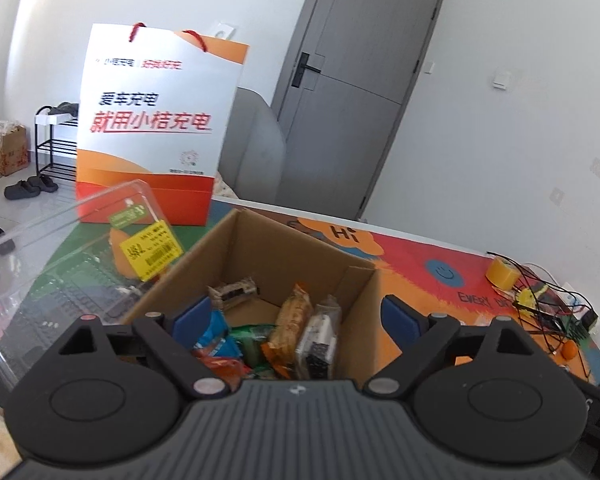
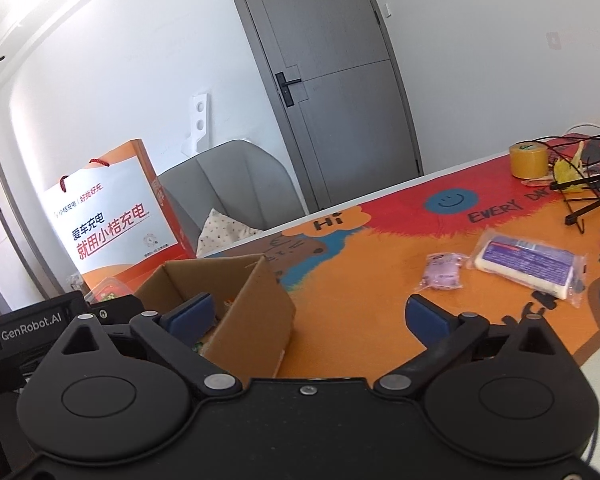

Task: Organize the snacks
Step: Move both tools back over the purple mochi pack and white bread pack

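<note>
Both grippers are hanging over the near edge of the table (image 2: 360,288) with their jaws spread wide and nothing between the pads. The left gripper (image 1: 296,316) is hovering just above the cardboard box (image 1: 260,248), which is sitting toward the table's left side and already holding a jumble of snack packets (image 1: 292,320). The right gripper (image 2: 310,316) is straddling the box's right wall, one pad over the inside and one over bare tabletop.

Two snacks are still lying out toward the right edge: a small pale purple packet (image 2: 442,271) and, just beside it, a larger white pack with a purple label (image 2: 526,266).

The risk I am seeing is crowding. With both tools so close over one light box, a pad could be catching a wall or the loose flap on the way out and dragging the box, or tipping it toward the near edge. Reaching right, the slippery wrapper on the larger pack may be sliding away under a shallow pinch, toward the tangle of black cables (image 2: 588,188) and the yellow tape roll (image 2: 529,160) at the far right corner.

Much is hard to read: the box floor is partly blocked by the left tool, the packet labels are blurring, and the clear plastic container (image 1: 60,248) on the left is running out of view.
</note>
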Motion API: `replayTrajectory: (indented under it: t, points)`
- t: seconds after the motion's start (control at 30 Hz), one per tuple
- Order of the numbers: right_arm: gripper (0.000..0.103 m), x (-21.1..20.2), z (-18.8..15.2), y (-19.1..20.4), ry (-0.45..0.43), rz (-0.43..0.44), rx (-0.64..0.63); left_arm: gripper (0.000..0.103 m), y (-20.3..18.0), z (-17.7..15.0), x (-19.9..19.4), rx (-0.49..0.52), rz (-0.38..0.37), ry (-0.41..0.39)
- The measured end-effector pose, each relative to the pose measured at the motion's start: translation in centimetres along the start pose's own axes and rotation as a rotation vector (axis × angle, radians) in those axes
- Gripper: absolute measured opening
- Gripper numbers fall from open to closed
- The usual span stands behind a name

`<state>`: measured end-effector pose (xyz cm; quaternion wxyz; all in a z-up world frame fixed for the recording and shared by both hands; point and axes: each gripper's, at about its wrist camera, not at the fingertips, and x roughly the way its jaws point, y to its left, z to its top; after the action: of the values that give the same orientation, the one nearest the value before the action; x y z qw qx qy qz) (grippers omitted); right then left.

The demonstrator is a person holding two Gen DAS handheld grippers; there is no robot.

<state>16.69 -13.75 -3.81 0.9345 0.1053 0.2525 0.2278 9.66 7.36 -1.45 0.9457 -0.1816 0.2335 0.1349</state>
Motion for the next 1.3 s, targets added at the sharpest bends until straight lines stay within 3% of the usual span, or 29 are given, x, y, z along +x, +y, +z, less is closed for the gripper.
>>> replayTrajectory:
  t: [0.63, 1.3]
  points:
    - [0.103, -2.3, -0.5, -6.3, 0.01, -0.146, 0.027, 0.093, -6.3, -1.7, 1.0, 0.079, -0.111, 0.051]
    - [0.103, -3.1, -0.9, -12.3, 0.01, -0.2, 0.054, 0.093, -12.6, -3.8, 4.1, 0.172, -0.171, 0.114]
